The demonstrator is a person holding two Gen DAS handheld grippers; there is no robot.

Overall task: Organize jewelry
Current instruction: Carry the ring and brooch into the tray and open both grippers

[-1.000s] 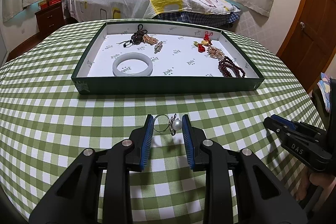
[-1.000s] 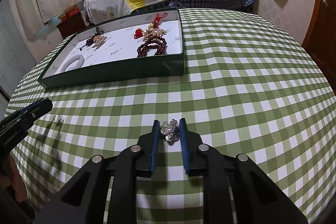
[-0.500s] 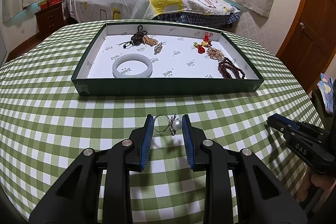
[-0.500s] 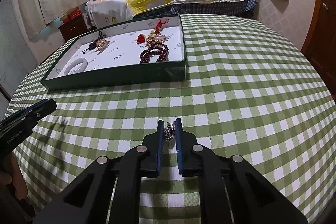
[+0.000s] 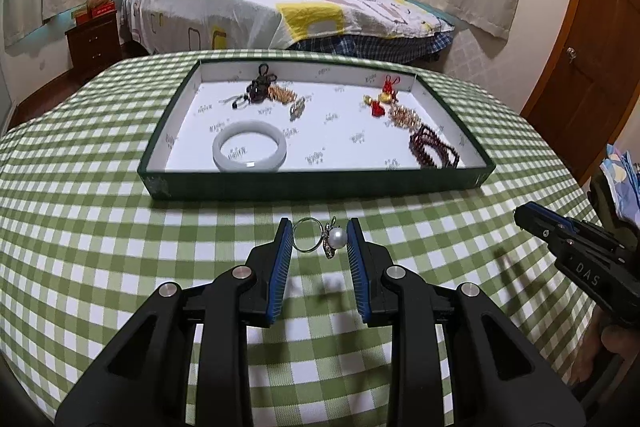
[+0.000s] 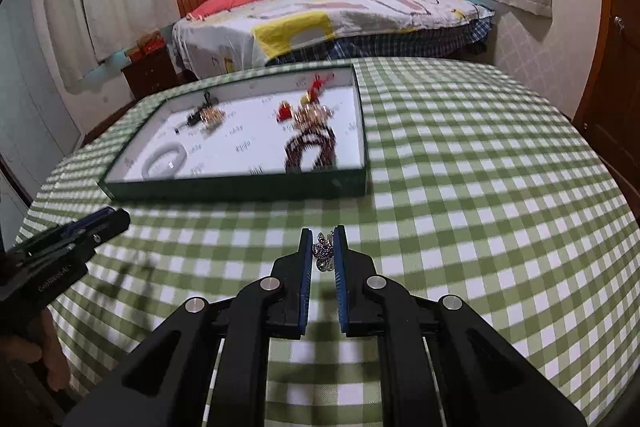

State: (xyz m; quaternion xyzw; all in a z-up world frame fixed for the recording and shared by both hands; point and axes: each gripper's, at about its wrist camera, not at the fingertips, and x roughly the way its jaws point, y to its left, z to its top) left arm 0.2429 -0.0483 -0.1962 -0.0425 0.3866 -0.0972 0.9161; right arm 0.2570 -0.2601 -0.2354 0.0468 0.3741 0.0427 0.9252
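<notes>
My left gripper is shut on a silver pearl ring and holds it above the checked tablecloth, just short of the green jewelry tray. The tray holds a white bangle, dark red beads, red charms and a black tassel piece. My right gripper is shut on a small sparkly brooch, lifted off the cloth, to the right of the tray. Each gripper also shows at the edge of the other wrist view.
The round table has a green and white checked cloth. A bed stands behind the table, a nightstand at the back left, and a wooden door at the right.
My right gripper has closed on the brooch and lifted it off the cloth, moving toward the tray. My left gripper holds the ring almost still, slightly higher.
</notes>
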